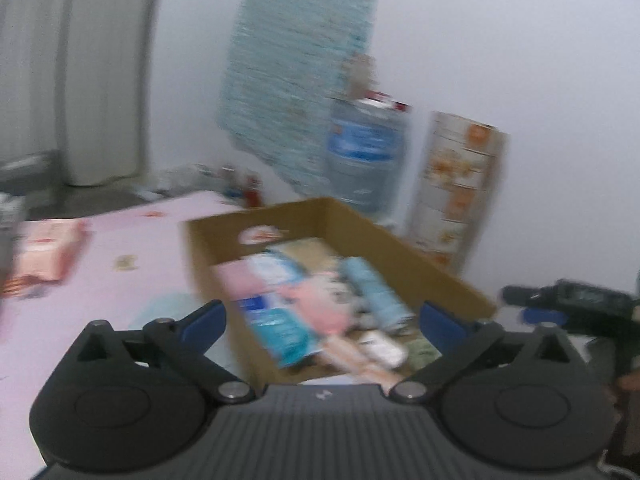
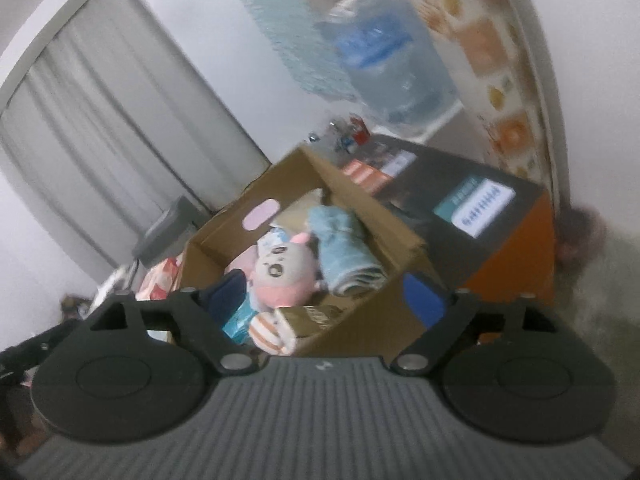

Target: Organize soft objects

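Both the left gripper (image 1: 322, 320) and right gripper (image 2: 324, 296) stand spread wide, holding nothing. At frame centre, the cardboard box (image 2: 360, 216) holds a pink plush toy (image 2: 280, 276) beside a rolled blue towel (image 2: 344, 252).

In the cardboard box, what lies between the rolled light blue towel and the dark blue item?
The pink and grey plush toy lies between the rolled light blue towel and the dark blue item, clearest in the right wrist view.

Both wrist cams near, angled down; share cardboard box (image 1: 400, 248).

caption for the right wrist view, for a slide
Open right gripper over a cardboard box holding a pink plush toy and rolled blue towel.
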{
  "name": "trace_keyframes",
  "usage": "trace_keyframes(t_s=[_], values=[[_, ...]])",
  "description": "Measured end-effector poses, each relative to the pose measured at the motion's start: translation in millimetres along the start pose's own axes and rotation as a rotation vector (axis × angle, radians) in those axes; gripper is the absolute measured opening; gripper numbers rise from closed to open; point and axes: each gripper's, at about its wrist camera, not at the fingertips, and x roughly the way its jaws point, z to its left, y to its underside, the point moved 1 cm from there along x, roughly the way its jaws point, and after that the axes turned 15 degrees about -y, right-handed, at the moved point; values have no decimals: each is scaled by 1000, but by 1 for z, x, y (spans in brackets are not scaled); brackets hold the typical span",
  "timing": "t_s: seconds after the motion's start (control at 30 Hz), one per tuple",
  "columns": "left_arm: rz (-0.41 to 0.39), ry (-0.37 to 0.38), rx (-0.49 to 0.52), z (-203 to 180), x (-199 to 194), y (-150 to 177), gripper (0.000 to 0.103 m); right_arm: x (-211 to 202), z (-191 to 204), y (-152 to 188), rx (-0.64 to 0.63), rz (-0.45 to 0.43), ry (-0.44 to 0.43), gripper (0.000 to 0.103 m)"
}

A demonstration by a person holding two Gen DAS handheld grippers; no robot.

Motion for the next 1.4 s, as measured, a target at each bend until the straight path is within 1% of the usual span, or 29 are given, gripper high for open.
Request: trace_keyframes(t_s=[0.07, 0.1, 0.2, 0.27, 0.33, 0.43, 0.47, 0.53, 0.6, 0.63, 0.7, 0.73, 0.8, 0.87, 0.93, 1.07, 1.4], values=[[18, -82, -24, 16, -10, 9, 103, 0, 20, 1, -65, -5, -3, 95], [32, -123, -42, 22, -13, 13, 103, 1, 31, 2, -99, -4, -10, 102], [70, -285, -114, 38, -22, 30, 103, 7, 64, 8, -211, 36, -13, 102], [112, -354, -144, 47, -22, 40, 103, 13, 87, 13, -297, 71, 0, 102], [147, -400, -168, 56, -25, 50, 103, 19, 110, 21, -381, 98, 19, 102], [142, -456, -206, 68, -33, 65, 103, 30, 140, 36, -502, 124, 63, 102], [153, -485, -213, 70, -33, 68, 103, 33, 150, 42, -535, 131, 85, 102], [177, -524, -189, 71, -31, 72, 103, 45, 163, 52, -586, 157, 129, 102], [220, -530, -154, 68, -26, 75, 103, 55, 175, 59, -616, 191, 156, 102], [238, -512, -159, 71, -24, 78, 103, 60, 179, 62, -629, 210, 158, 102], [251, -467, -191, 75, -23, 81, 103, 70, 189, 68, -654, 259, 151, 102], [256, -459, -203, 75, -23, 82, 103, 74, 192, 71, -654, 280, 139, 102], [272, -456, -201, 74, -22, 85, 103, 79, 195, 77, -615, 330, 94, 102], [295, -455, -189, 74, -19, 88, 103, 86, 192, 83, -543, 403, 43, 102], [311, -443, -198, 74, -18, 90, 103, 90, 187, 89, -488, 450, 28, 102], [322, -426, -208, 74, -17, 91, 103, 94, 182, 101, -452, 493, 30, 102], [341, -414, -205, 68, -15, 91, 103, 95, 185, 104, -496, 503, 37, 102]])
